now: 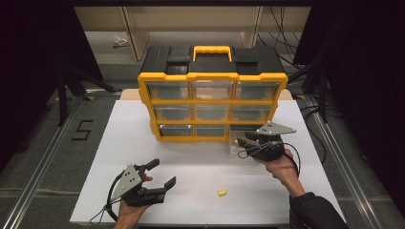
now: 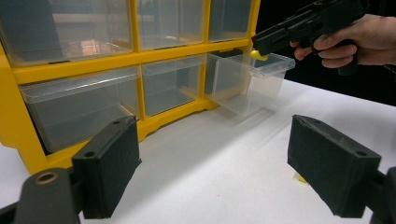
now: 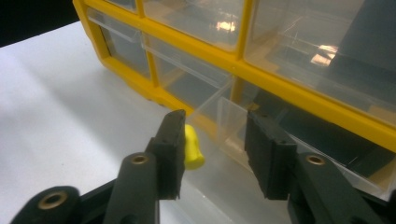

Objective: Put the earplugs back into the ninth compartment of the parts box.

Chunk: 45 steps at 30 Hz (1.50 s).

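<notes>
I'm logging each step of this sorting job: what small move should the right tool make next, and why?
Probably a slight shake or lift away. The right tool stands open over the pulled-out clear plastic drawer, yet the small yellow plastic piece seems to cling to one pad rather than lie in the drawer.

A white tabletop [image 1: 143, 157] stands on a grey floor [image 1: 38, 157], flanked by metal rails [image 1: 45, 157] on both sides; the floor at left bears a black marking "5" [image 1: 82, 130]. Dark curtains [image 1: 28, 57] close off both sides, with black stand legs [image 1: 71, 86] and loose cables [image 1: 286, 52] on the floor. Beyond, pale wooden furniture legs [image 1: 133, 33] stand on a lighter floor.
</notes>
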{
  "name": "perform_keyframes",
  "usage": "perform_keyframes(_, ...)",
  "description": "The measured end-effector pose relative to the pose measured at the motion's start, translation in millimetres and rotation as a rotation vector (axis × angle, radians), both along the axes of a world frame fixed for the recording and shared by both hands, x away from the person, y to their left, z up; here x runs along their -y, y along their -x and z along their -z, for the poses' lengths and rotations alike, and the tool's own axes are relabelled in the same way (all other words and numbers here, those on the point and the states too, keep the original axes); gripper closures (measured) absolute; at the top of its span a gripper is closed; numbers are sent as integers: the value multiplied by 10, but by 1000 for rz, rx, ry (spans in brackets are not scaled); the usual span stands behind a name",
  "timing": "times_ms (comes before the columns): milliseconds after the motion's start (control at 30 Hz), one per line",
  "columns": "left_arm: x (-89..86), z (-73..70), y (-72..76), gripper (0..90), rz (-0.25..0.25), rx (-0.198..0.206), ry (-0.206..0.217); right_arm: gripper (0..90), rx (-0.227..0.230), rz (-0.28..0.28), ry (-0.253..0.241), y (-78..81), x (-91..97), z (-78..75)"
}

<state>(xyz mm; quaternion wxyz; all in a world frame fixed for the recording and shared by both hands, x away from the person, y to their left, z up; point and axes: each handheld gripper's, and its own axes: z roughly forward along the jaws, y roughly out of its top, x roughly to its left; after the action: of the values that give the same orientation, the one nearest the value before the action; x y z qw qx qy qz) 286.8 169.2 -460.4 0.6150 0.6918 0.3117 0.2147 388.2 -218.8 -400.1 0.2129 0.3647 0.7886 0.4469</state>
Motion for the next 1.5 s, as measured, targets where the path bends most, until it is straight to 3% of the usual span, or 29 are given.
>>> perform_keyframes(300,4,1,-1,164,-1,0,-2,503,22,68,9,-1,-3,3)
perform_keyframes(333,4,1,-1,164,-1,0,-2,509,14,77,29,-3,-12,4)
perform_keyframes(367,5,1,0,164,-1,0,-3,506,27,110,81,1,-31,15)
perform_keyframes(433,3,-1,2,164,-1,2,-3,503,-3,100,16,-2,-15,8)
perform_keyframes(500,2,0,1,164,-1,0,-4,495,32,137,88,-4,-31,27)
perform_keyframes(533,2,-1,1,164,-1,1,-3,508,12,125,59,-7,-18,34)
perform_keyframes(600,4,0,0,165,-2,0,-4,517,25,149,84,-9,-18,26)
perform_keyframes(667,4,0,1,165,-1,2,-5,523,0,137,39,-18,14,19)
perform_keyframes(733,5,0,1,165,-2,0,-4,536,7,166,68,-33,26,35)
perform_keyframes(767,4,-1,2,165,-2,2,-7,536,-24,158,38,-45,46,45)
perform_keyframes(800,4,-1,2,165,-2,2,-7,536,-24,158,38,-45,46,45)
perform_keyframes(833,3,-2,1,165,-2,0,-5,533,-37,172,-4,-49,69,34)
perform_keyframes(867,4,0,0,165,-3,-1,-5,530,-14,179,21,-41,59,26)
perform_keyframes(933,5,0,0,165,-2,0,-7,531,-48,159,-12,-55,71,35)
perform_keyframes(1000,4,-2,4,165,-2,4,-7,528,-28,174,21,-45,60,36)
perform_keyframes(1200,3,-3,2,165,-2,1,-5,469,-19,125,10,6,12,-16)
perform_keyframes(1500,1,-6,5,165,-2,3,-3,317,-27,-27,-21,251,-185,-143)
